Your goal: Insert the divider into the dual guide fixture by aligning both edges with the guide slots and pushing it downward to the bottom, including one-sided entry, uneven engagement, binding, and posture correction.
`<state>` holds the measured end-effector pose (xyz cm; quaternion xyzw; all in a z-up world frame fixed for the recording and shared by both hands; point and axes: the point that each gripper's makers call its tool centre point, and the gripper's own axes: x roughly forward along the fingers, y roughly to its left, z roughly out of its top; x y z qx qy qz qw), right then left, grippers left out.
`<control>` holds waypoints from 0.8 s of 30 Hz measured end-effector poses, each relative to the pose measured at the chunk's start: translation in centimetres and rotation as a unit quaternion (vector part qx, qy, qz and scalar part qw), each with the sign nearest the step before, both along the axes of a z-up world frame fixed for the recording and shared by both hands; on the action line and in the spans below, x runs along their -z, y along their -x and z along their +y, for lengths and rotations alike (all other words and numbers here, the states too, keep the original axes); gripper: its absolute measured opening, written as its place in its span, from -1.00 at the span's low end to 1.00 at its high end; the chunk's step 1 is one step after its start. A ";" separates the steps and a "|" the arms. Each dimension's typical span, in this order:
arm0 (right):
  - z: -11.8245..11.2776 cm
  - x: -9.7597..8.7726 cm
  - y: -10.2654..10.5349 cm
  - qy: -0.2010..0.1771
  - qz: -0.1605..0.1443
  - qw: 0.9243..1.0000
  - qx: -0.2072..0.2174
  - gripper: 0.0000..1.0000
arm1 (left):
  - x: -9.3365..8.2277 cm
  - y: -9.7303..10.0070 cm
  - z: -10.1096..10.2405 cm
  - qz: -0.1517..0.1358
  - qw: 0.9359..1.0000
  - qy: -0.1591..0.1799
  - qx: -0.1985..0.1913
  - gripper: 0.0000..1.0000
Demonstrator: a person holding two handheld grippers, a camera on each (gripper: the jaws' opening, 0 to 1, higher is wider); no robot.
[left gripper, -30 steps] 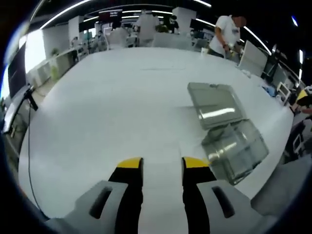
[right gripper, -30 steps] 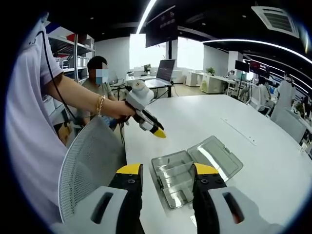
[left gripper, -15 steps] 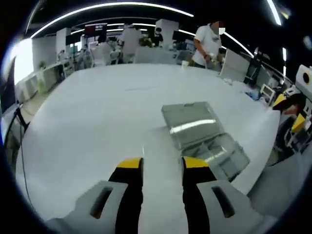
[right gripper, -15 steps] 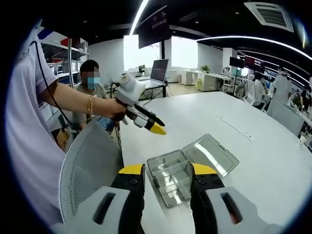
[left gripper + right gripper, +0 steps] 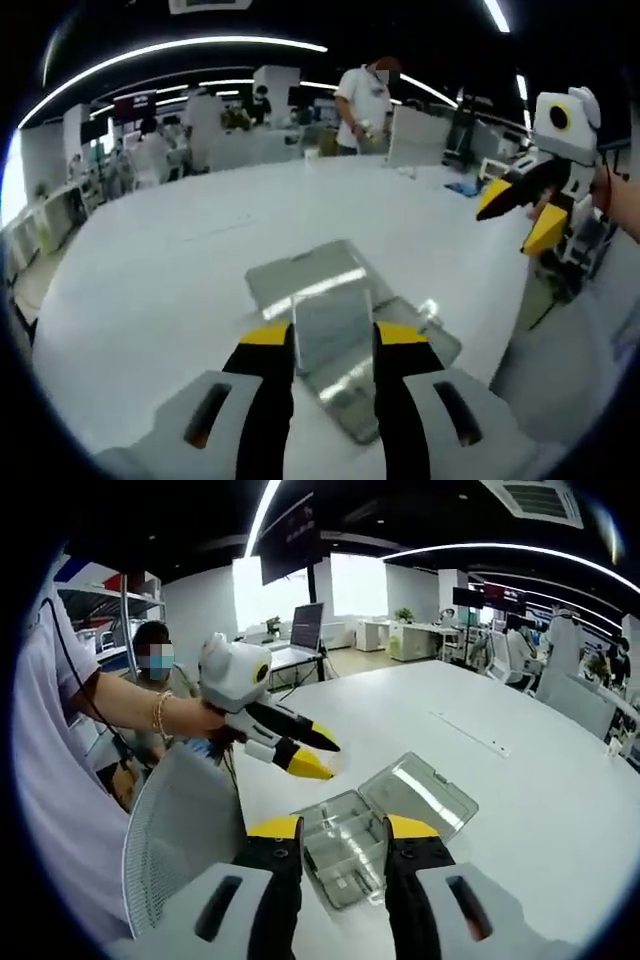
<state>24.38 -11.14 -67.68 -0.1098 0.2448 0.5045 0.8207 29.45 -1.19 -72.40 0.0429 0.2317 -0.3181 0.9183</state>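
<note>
Divider and guide fixture both look to belong to the clear plastic compartment box that lies with its hinged lid thrown open on the white round worktop; you cannot yet pick the divider out from the box's see-through walls, so treat its exact place as unknown.

Start from your right claw: its yellow-tipped jaws stand a moderate gap apart with nothing between them, hovering above the near end of the box, whose compartments show through the gap. Your left claw is likewise parted and empty, held over the box from the other side, the lid lying beyond its tips. Each claw appears in the other's view: the left one hangs in the air to the left of the box, the right one off past the worktop's edge, both apart from the box.

Further out, a grey mesh chair back stands by the worktop's near edge, and people work at desks in the open office behind.

By my reading you are in the approach step: nothing is grasped and no edge is in a slot. The next move calls for finding the loose panel, closing one claw on its upper edge, and steadying the box with the other before you line both edges up.
</note>
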 end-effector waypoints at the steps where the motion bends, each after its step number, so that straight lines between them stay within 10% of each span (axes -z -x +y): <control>1: 0.0 0.0 -0.2 -0.003 0.007 1.000 0.004 -0.45 | -0.3 0.1 -0.7 -0.004 1.000 0.003 0.012 -0.43; 24: 1.1 0.8 -3.1 -0.042 0.156 0.985 0.066 -0.67 | -3.7 2.8 -8.4 -0.102 0.981 -0.018 0.163 -0.43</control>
